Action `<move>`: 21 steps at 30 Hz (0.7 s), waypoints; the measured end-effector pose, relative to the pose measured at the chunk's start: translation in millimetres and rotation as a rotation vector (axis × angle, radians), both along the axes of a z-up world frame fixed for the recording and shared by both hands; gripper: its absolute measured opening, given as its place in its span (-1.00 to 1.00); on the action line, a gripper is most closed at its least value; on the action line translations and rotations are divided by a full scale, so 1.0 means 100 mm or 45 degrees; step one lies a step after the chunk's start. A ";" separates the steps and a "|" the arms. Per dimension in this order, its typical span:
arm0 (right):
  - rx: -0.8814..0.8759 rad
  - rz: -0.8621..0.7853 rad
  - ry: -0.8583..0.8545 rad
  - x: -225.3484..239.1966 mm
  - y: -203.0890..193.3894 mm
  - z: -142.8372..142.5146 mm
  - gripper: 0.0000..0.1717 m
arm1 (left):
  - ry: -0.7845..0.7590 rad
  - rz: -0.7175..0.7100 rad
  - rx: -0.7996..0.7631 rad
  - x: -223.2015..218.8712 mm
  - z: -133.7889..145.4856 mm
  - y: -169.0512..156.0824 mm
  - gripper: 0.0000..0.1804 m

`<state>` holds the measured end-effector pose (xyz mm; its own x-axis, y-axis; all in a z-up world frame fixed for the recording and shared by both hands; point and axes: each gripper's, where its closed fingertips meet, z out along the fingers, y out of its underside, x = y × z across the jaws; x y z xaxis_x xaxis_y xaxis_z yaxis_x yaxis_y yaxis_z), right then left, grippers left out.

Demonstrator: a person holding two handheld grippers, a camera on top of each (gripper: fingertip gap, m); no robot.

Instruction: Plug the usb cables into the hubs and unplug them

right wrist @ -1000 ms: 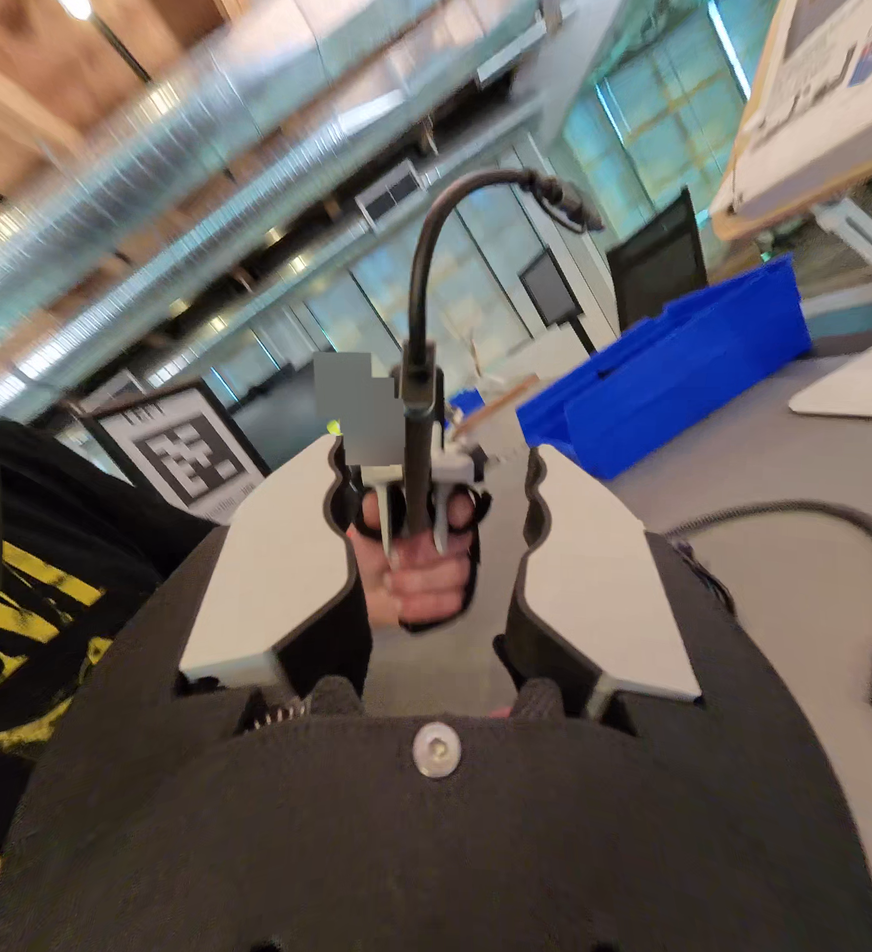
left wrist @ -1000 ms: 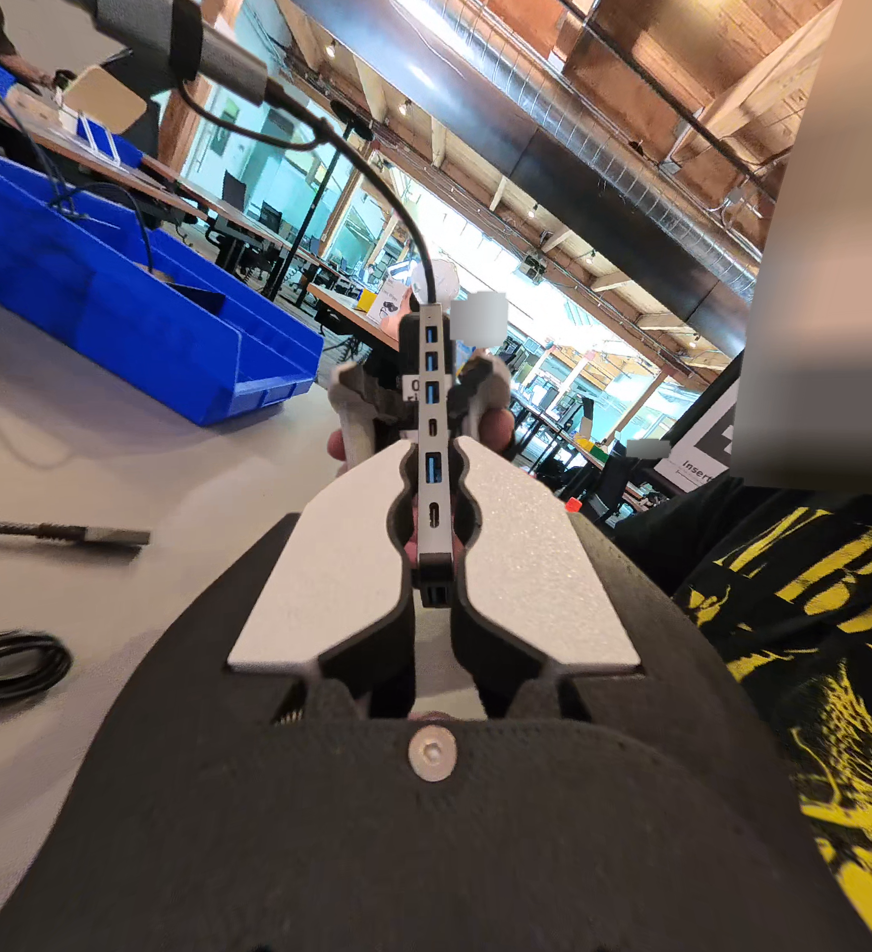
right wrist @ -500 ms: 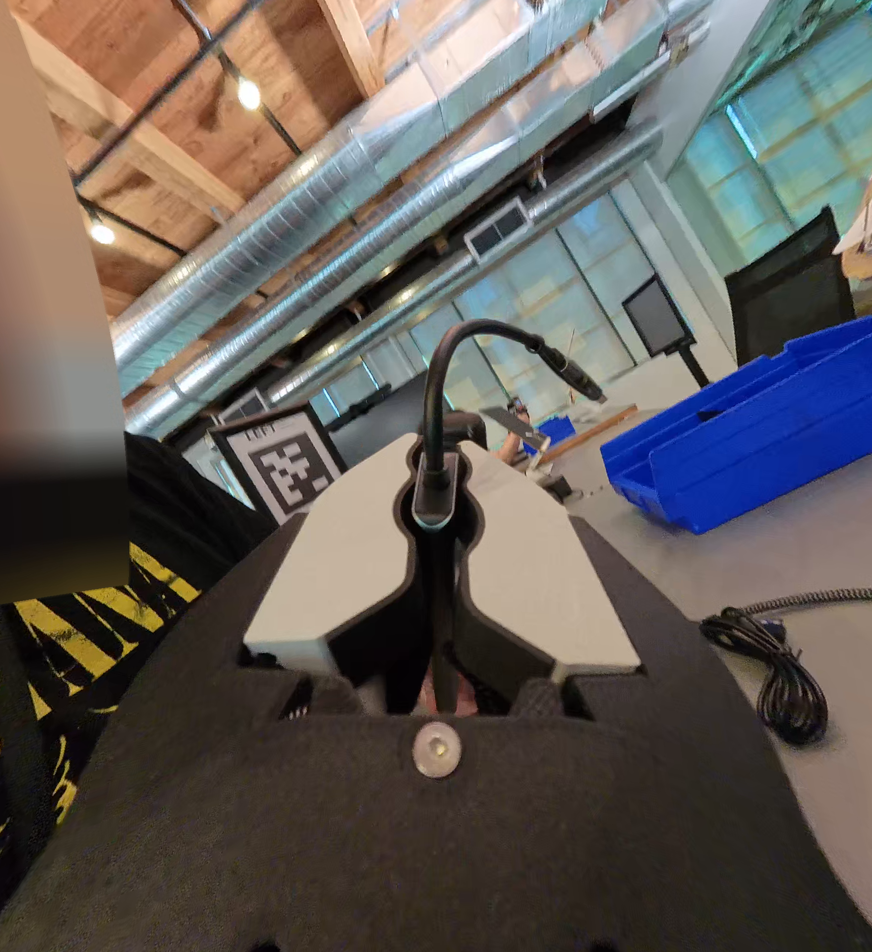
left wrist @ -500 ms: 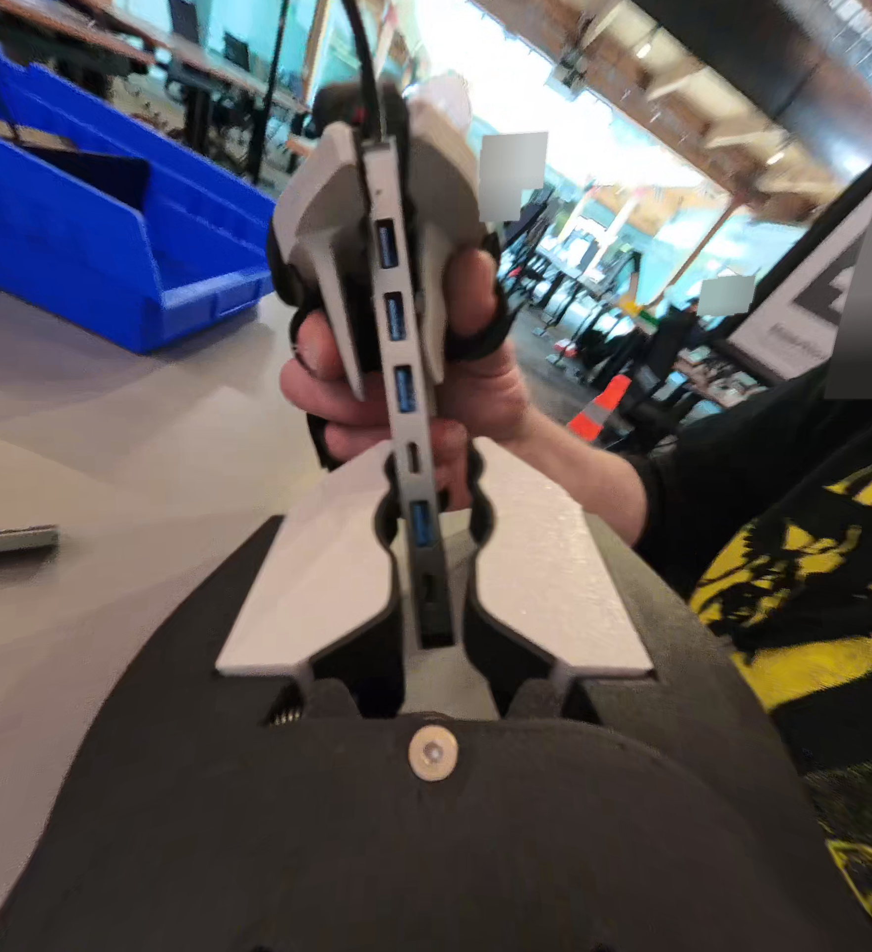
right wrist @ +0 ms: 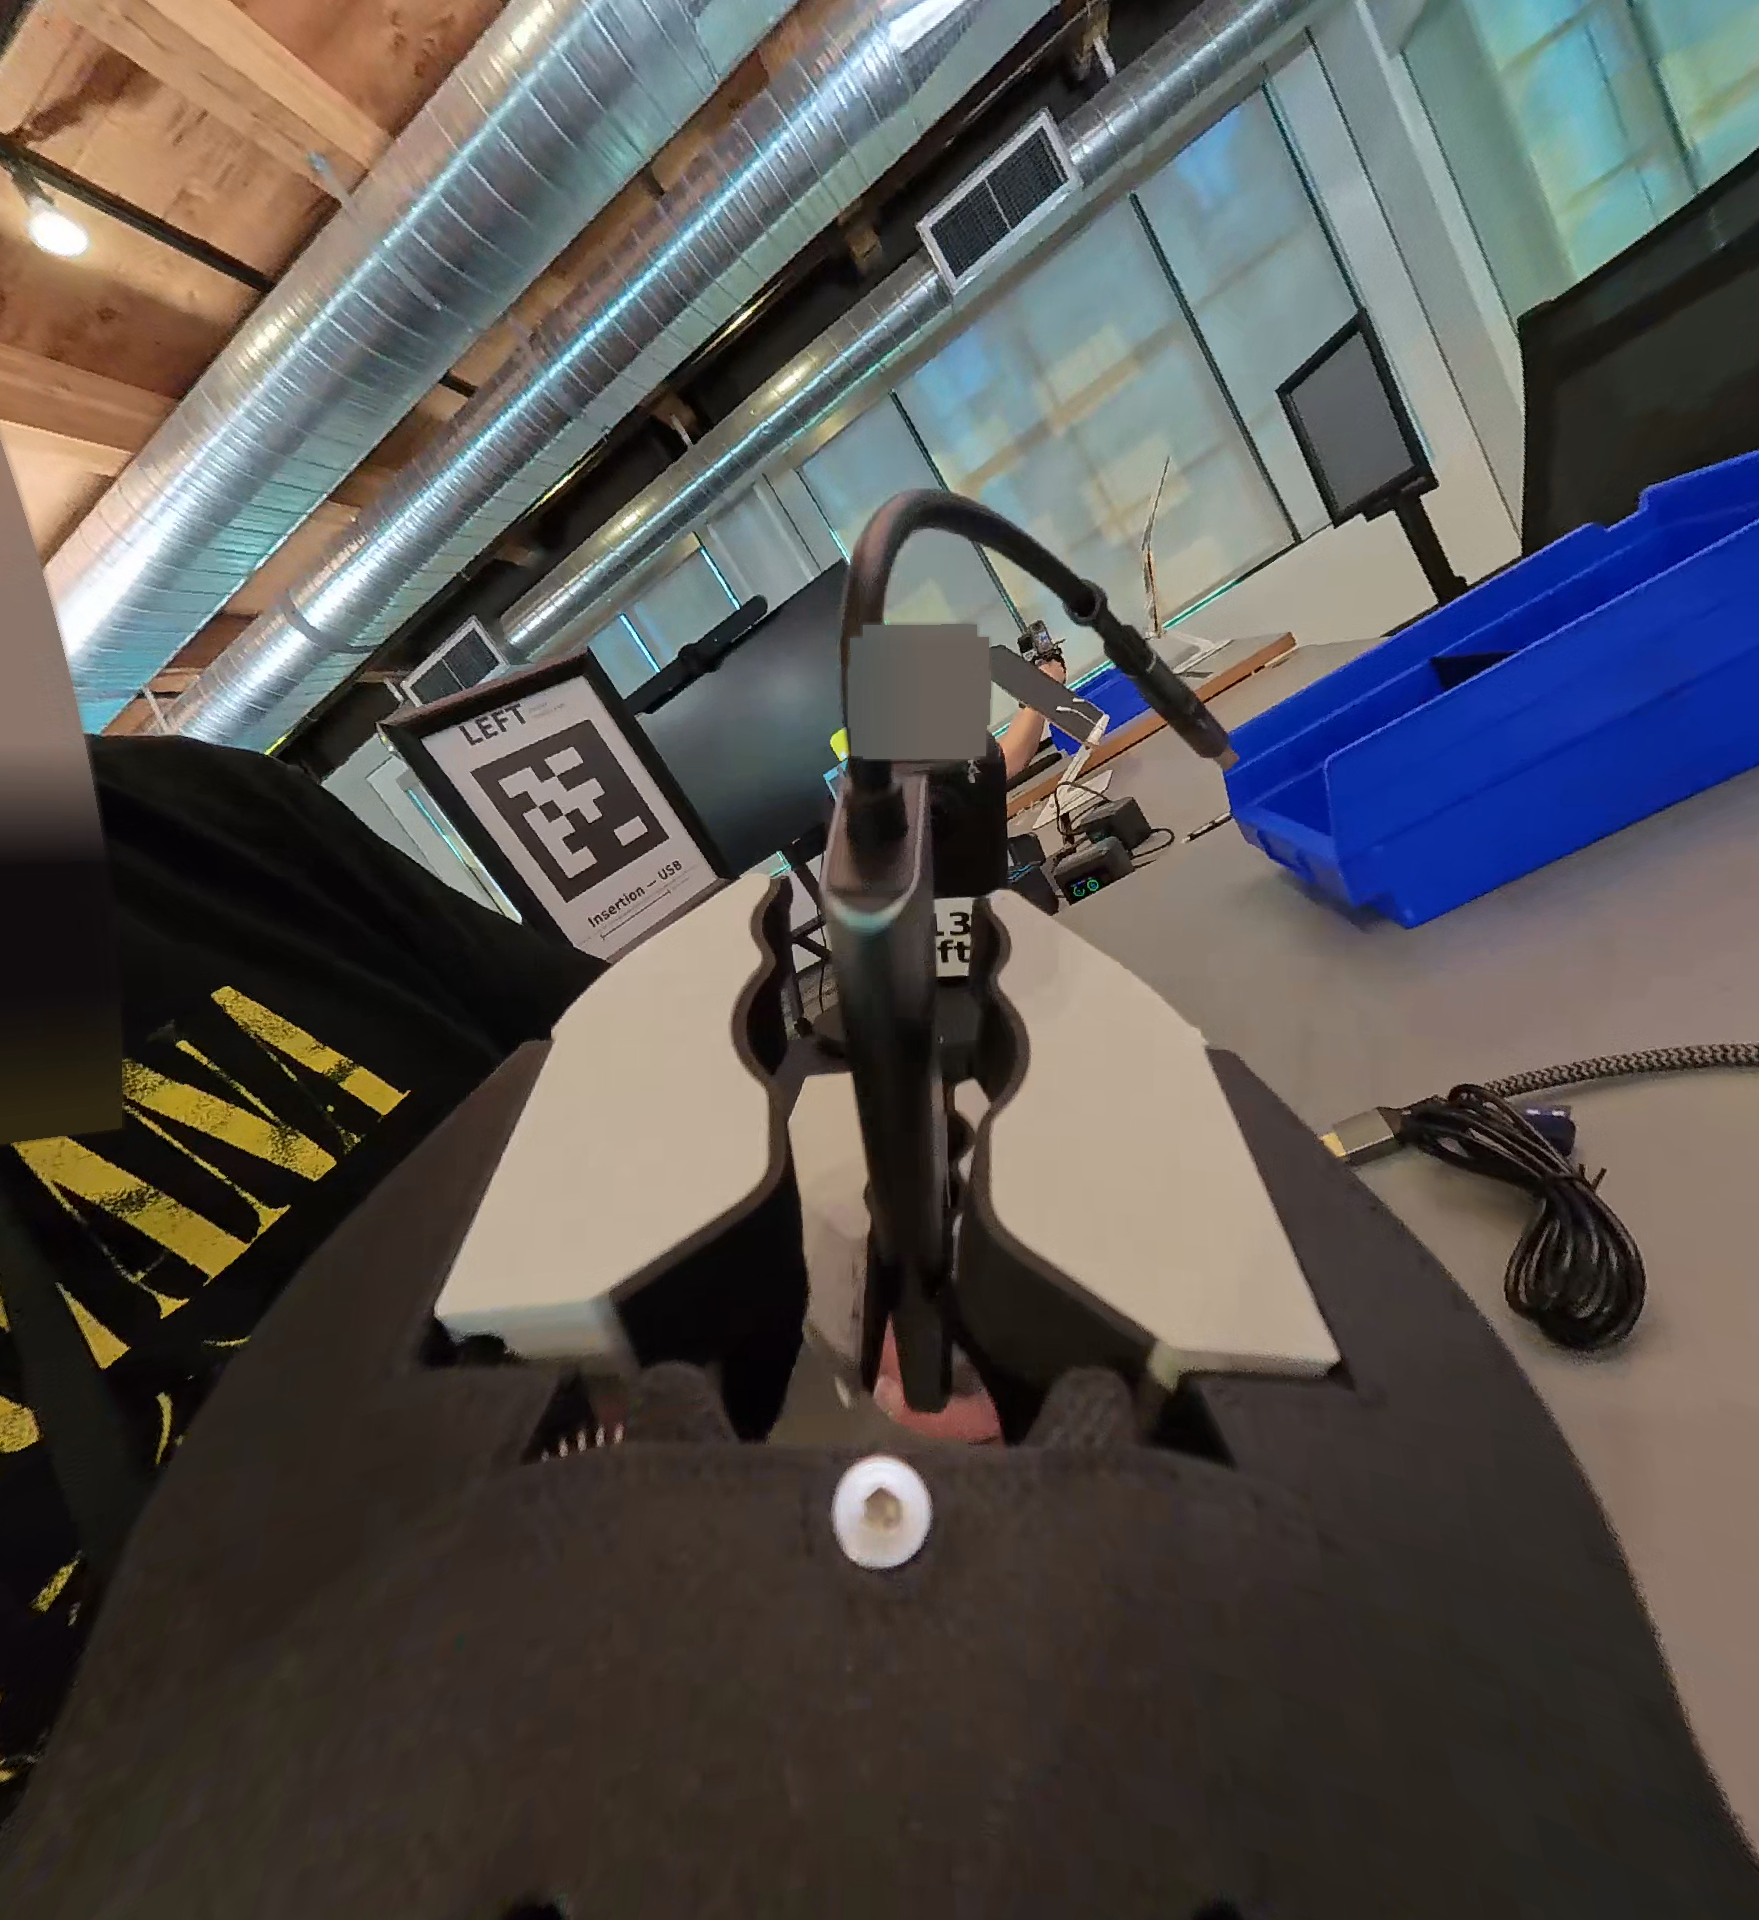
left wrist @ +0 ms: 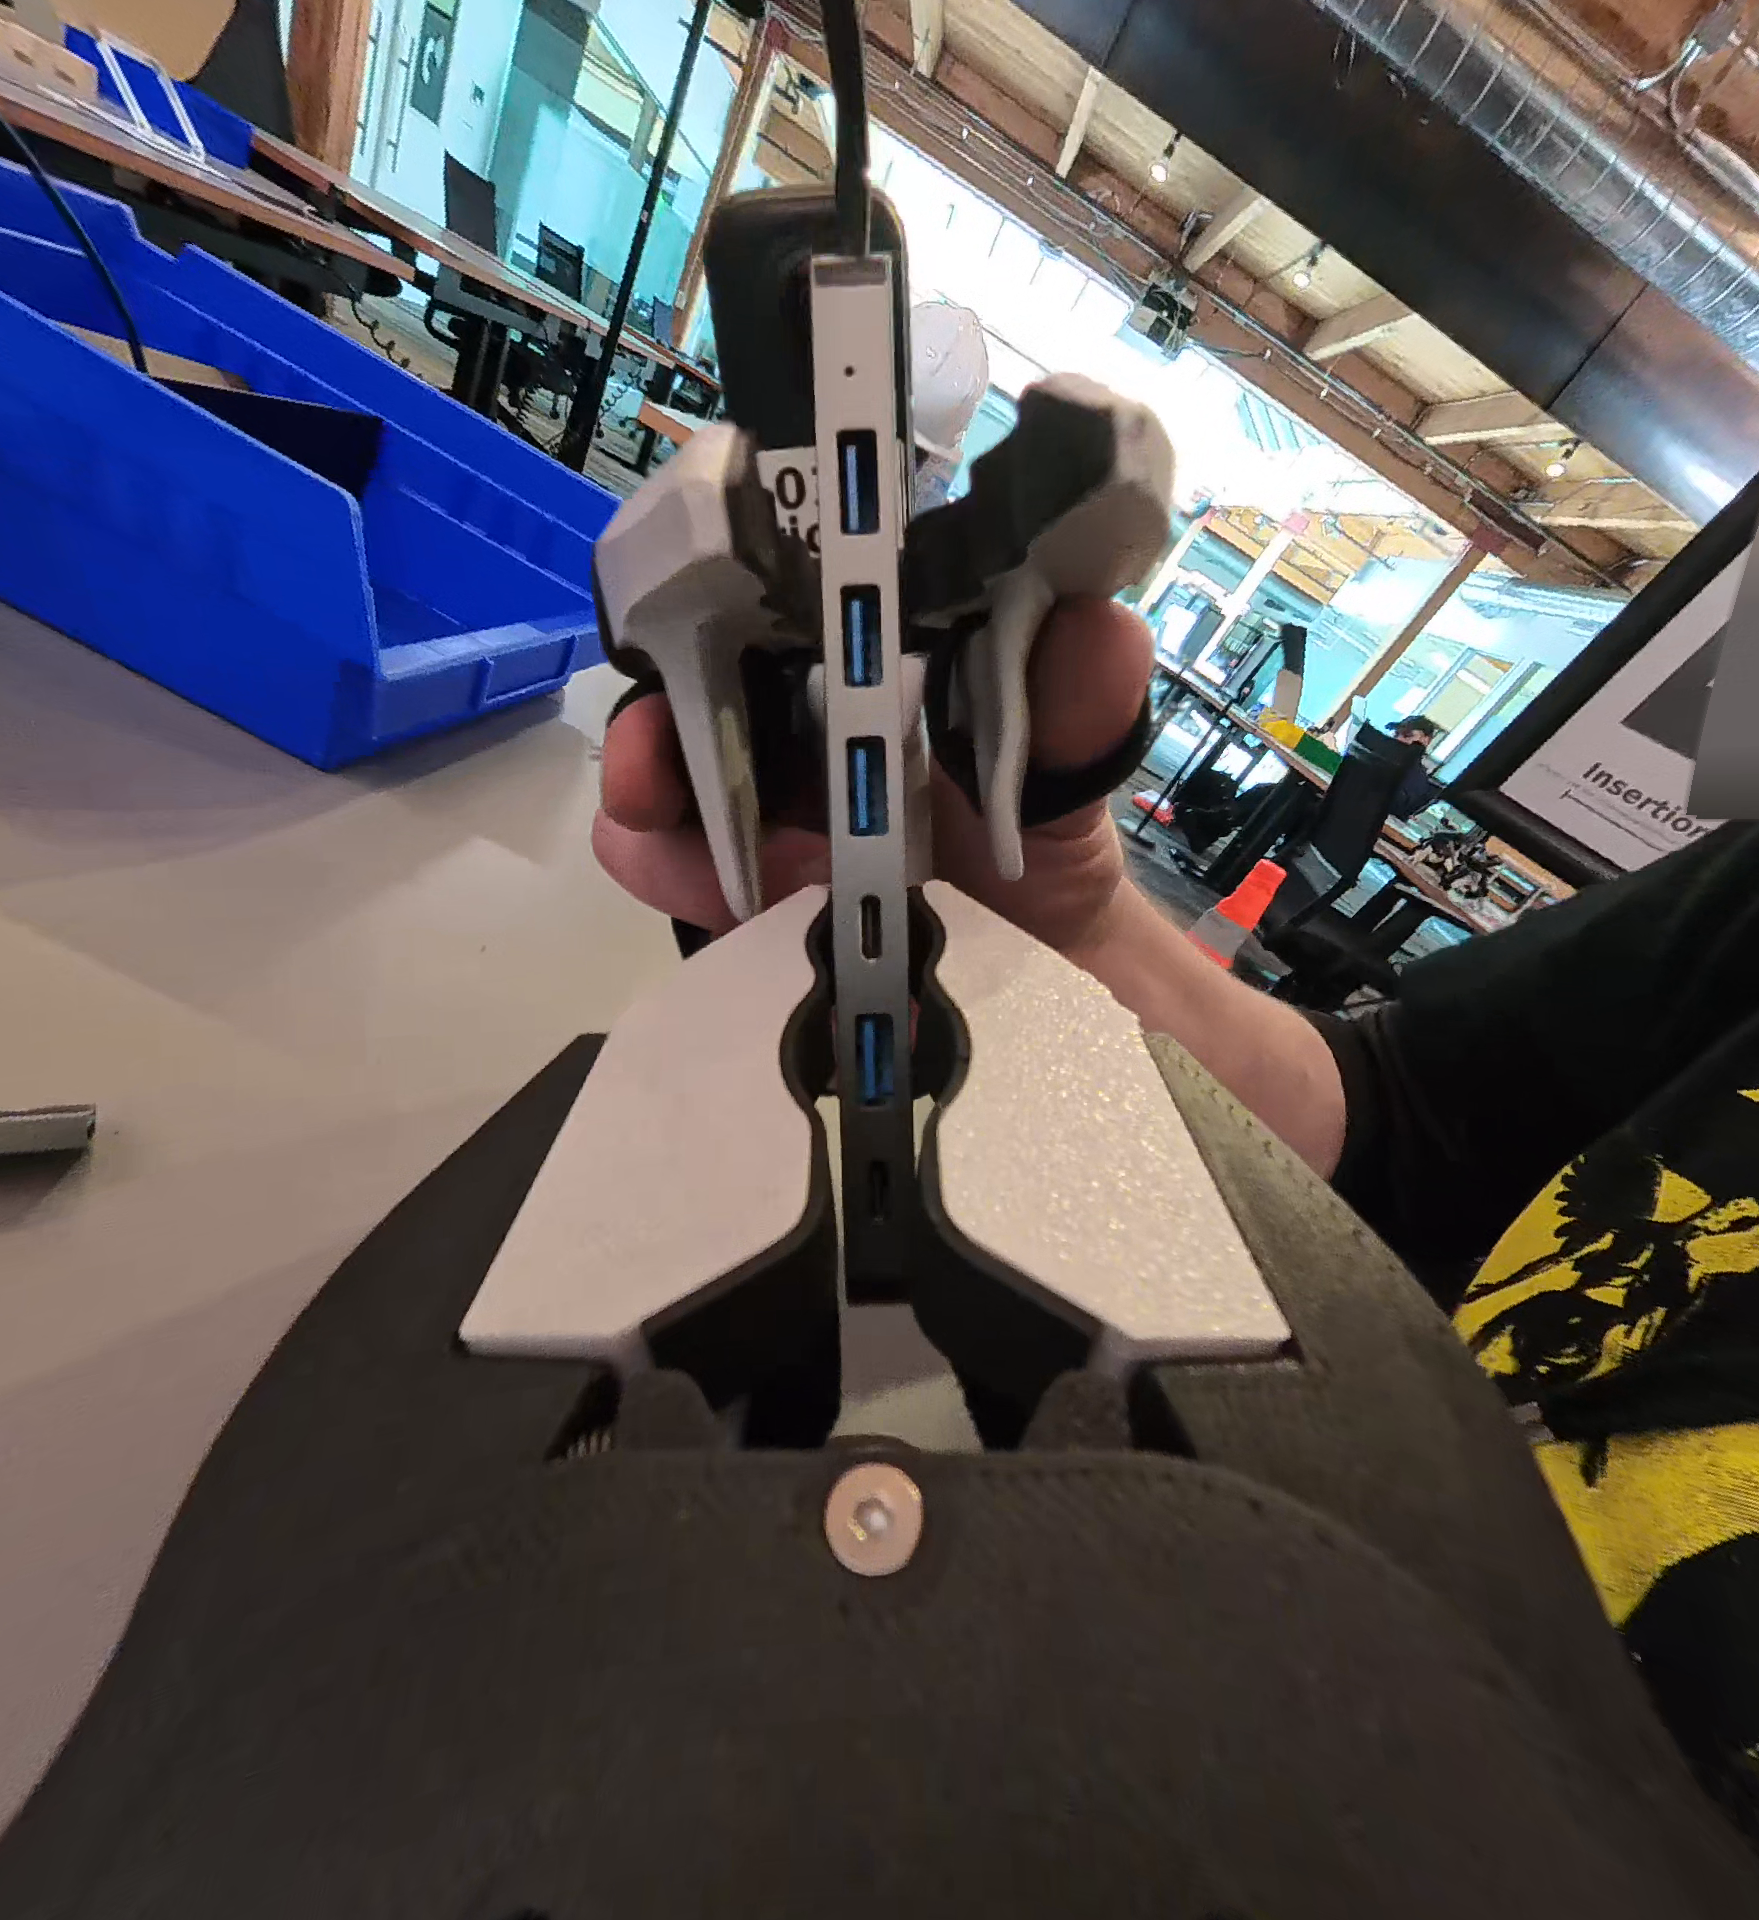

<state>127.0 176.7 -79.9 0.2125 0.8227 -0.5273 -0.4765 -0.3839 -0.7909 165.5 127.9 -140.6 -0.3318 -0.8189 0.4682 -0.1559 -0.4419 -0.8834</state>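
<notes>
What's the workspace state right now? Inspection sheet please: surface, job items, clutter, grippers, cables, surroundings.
Surface: grey table, mostly bare.
Job's things: grey USB hub held upright in the air, blue ports empty; a second grey hub end lies on the table.
Clutter: blue bins at the table edge.
Grippers: left gripper shut on the hub's lower end; right gripper open around its upper part, gaps on both sides.
Cables: hub's own black lead arches free; coiled black cable and braided cable on the table.
Surroundings: framed marker sign, open office, ceiling ducts.
</notes>
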 end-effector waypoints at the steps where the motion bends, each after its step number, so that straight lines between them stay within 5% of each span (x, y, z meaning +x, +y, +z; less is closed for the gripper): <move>1: 0.021 0.006 0.011 0.00 -0.01 0.02 -0.68 | 0.006 0.004 0.022 0.02 -0.01 -0.02 -0.88; 3: 0.066 0.010 0.034 0.04 -0.03 0.07 -0.89 | 0.005 0.024 0.062 0.04 -0.02 -0.04 -0.87; 6: 0.061 -0.011 0.061 0.08 -0.01 0.09 -0.89 | -0.014 0.060 0.058 0.07 0.00 -0.03 -0.88; 8: -0.006 -0.021 0.081 0.12 0.03 0.07 -0.37 | -0.035 0.088 0.049 0.07 0.02 0.01 -0.88; 17: 0.069 -0.077 0.007 0.18 -0.03 0.00 -0.88 | -0.081 0.085 0.005 0.07 0.05 0.04 -0.88; 21: 0.101 -0.108 -0.015 0.20 -0.03 0.01 -0.87 | -0.089 0.031 -0.040 0.07 0.07 0.03 -0.88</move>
